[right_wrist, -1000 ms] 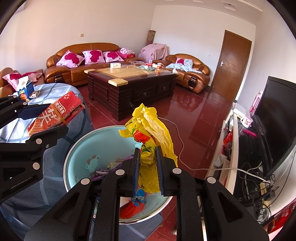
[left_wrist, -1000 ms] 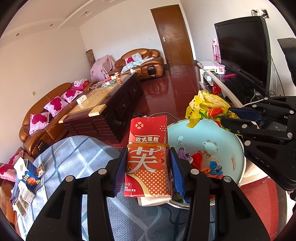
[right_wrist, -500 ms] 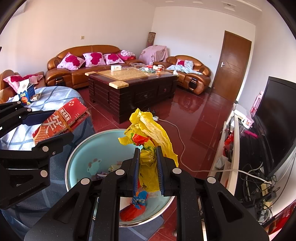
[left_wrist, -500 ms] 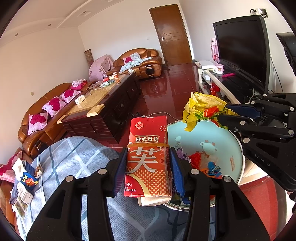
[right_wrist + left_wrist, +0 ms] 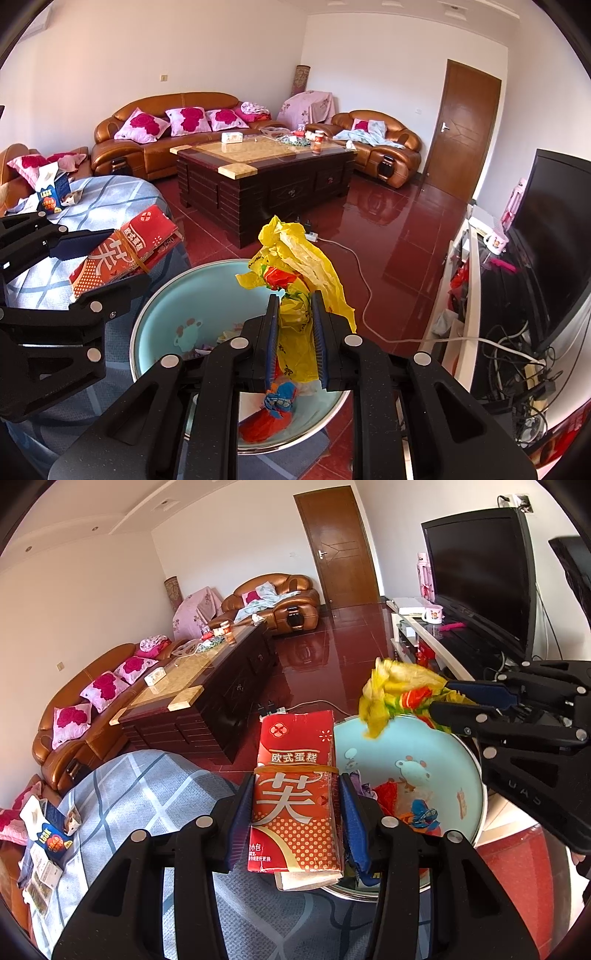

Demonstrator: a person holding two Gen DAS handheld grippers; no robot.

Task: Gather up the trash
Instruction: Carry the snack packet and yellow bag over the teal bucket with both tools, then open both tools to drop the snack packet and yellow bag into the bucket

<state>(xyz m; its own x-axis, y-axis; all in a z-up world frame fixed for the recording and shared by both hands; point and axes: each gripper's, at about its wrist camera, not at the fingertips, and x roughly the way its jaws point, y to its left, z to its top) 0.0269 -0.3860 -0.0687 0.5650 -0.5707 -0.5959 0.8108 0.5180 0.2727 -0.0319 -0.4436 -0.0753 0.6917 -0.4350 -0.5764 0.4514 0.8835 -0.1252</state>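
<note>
Beside the basin (image 5: 476, 760), the left claw (image 5: 295, 812) grips a red packet (image 5: 295, 794) pointing lengthwise away.

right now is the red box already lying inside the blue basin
No, the red box is gripped between the left tongs beside the blue basin, above the blue checked cloth.

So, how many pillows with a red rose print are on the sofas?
4: three in a row on the long sofa, one on the left seat. Another may be half hidden under cloth on the far sofa.
</note>
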